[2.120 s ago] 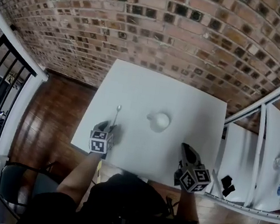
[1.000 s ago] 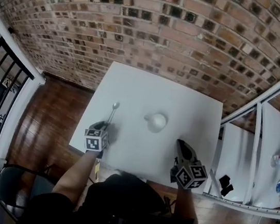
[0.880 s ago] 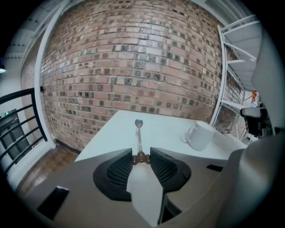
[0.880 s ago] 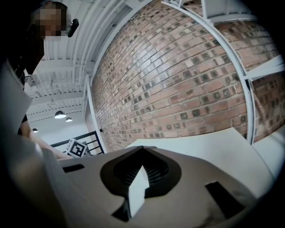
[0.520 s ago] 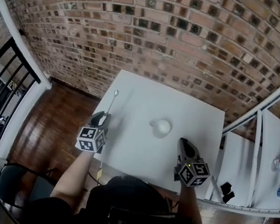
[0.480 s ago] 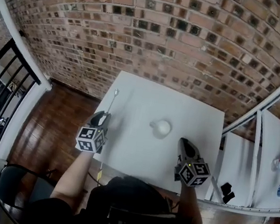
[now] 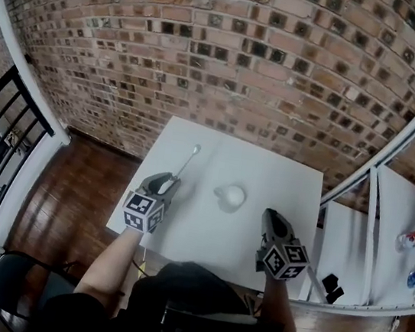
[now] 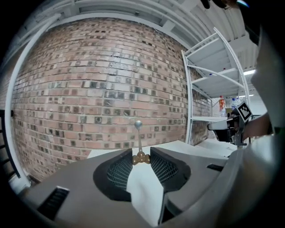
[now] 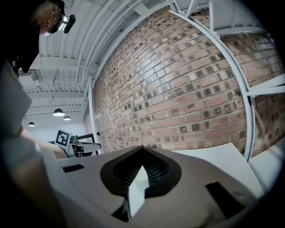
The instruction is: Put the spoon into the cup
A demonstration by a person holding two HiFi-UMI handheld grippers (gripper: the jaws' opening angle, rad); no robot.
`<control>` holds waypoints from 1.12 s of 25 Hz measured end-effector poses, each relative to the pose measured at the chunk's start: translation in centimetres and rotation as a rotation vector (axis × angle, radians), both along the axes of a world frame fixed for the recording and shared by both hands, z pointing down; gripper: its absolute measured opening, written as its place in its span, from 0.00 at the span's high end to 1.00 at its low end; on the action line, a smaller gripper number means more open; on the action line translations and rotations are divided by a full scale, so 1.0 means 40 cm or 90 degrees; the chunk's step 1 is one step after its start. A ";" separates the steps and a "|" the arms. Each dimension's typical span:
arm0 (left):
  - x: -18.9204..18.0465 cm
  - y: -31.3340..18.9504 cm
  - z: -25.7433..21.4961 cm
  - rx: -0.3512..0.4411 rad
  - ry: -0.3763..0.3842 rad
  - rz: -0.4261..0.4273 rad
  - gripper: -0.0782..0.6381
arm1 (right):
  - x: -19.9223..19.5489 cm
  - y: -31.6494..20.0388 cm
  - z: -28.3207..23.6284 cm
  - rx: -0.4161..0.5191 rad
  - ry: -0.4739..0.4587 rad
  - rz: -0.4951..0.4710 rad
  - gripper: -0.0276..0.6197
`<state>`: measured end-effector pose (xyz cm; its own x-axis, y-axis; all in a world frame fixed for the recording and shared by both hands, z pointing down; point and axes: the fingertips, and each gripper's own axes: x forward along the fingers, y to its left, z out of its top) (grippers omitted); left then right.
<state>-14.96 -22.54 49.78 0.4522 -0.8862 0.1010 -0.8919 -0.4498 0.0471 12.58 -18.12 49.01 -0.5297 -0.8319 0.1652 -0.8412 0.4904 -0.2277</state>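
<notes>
The left tongs (image 7: 167, 185), clamped on the spoon (image 7: 188, 161), had lifted it off the worktop (image 7: 276, 172), left of the central cup (image 7: 230, 196); the right tongs (image 7: 271, 219) stayed closed, empty.

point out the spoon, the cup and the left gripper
spoon (image 7: 185, 164): head view, middle of its thin handle.
cup (image 7: 231, 196): head view, middle of its white body.
left gripper (image 8: 141, 153): left gripper view, midway between its fingers, where they pinch the spoon's gold end.

Slim spoon (image 8: 139, 141), gold end pinched in left hand-held gripper (image 7: 166, 184), white cup (image 7: 231, 196) nearby
</notes>
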 end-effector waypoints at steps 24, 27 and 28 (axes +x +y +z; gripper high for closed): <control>0.325 0.049 0.213 -0.167 -0.167 0.245 0.72 | 0.122 0.067 0.034 -0.024 -0.005 0.066 0.95; 0.335 0.042 0.199 -0.160 -0.160 0.247 0.72 | 0.131 0.075 0.036 -0.025 -0.003 0.069 0.95; 0.338 0.037 0.195 -0.158 -0.157 0.247 0.72 | 0.134 0.076 0.035 -0.024 -0.004 0.071 0.95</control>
<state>-1.43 -21.07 57.57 0.6784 -0.5945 0.4317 -0.6603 -0.7510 0.0033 17.95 -15.06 50.41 -0.4360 -0.8787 0.1944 -0.8883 0.3855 -0.2496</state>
